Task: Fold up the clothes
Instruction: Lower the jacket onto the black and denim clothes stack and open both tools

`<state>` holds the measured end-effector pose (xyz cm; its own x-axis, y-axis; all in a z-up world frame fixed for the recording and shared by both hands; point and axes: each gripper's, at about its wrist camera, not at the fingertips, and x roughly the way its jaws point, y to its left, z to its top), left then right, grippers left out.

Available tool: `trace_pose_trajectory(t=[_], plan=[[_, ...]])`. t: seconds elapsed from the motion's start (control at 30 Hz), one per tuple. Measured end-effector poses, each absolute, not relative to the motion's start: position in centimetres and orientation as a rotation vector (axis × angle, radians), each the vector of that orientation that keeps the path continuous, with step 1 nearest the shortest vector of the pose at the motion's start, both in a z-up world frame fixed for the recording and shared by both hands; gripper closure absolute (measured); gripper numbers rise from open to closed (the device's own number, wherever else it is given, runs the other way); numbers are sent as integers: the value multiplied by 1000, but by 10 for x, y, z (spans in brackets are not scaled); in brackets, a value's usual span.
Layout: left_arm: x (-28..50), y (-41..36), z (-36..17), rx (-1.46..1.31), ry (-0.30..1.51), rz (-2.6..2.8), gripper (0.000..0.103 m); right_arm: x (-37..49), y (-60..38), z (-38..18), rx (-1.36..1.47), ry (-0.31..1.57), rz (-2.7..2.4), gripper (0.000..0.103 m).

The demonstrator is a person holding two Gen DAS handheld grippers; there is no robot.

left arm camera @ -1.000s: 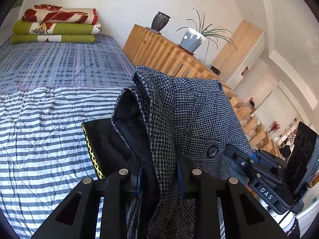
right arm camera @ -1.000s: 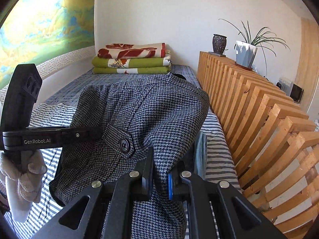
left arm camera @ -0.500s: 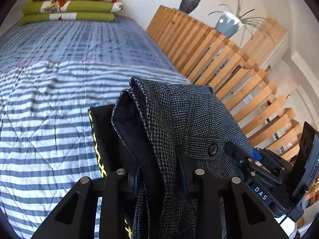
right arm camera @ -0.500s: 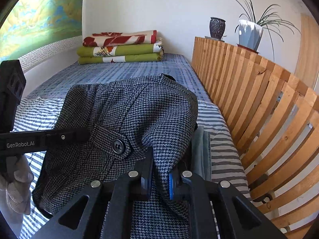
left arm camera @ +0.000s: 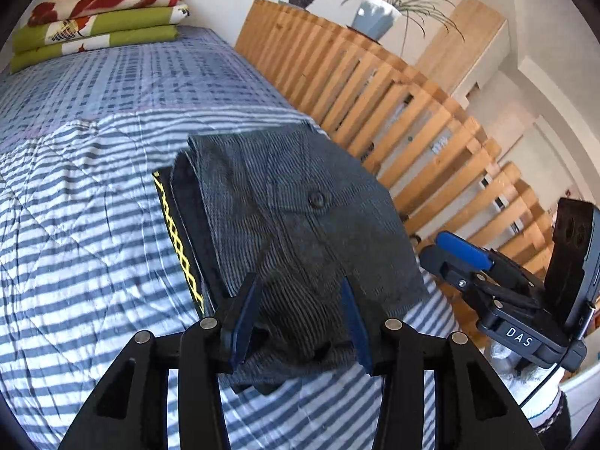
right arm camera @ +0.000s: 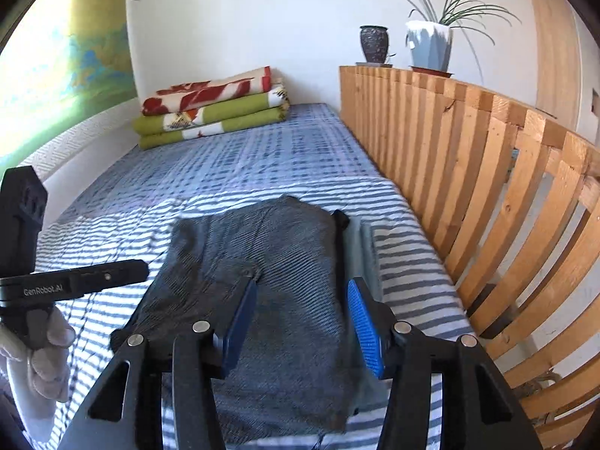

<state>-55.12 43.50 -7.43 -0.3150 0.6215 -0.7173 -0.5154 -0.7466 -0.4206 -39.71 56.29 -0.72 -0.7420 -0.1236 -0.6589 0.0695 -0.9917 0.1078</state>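
1. A grey houndstooth garment [left arm camera: 300,217], folded with a dark button facing up, lies on a bed covered by a blue and white striped quilt [left arm camera: 75,262], close to the bed's right edge.
2. The left gripper [left arm camera: 300,318] has blue pads, and its jaws are opening. A bunched edge of the garment sits between them; the pads look just clear of the cloth.
3. The right gripper [right arm camera: 303,322] is also opening. The garment lies flat under and between its blue pads, which do not press on it.
4. Seen from the left wrist, the right gripper's body reads "DAS" in white letters.
5. Seen from the right wrist, the left gripper's body reads "GenRobot.AI"; a gloved hand [right arm camera: 41,352] holds it.
6. Under the garment's left edge lies a black piece of cloth [left arm camera: 176,240] with a yellow chain-pattern stripe.
7. A slatted wooden rail [right arm camera: 468,187] runs along the bed's right edge, carrying a dark vase [right arm camera: 374,43] and a potted plant [right arm camera: 429,47].
8. Folded blankets [right arm camera: 213,108], red-patterned and green, are stacked at the far end of the bed.
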Motion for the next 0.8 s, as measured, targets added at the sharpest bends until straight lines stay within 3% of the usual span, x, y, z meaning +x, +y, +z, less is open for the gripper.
trace_pose_trajectory(t=[0.1,0.2,0.33,0.5,0.8], plan=[[-535,440,-88,-1257,-77,2118,55,-385,549,-19,1161,-168,-2772,56],[-532,434,-99,-1339,-123,2133,55,-384,540,-40,1269,-221,-2735,56],[-503,412,-72,-1318,-124,2159,55,-382,542,-62,1413,-288,-2746,56],[-447,368,-40,-1254,7,2218,54,-331,537,-30,1326,-394,-2772,56],[-319,261,14,-1154,32,2279,53,-195,488,42,1159,-276,-2814,56]])
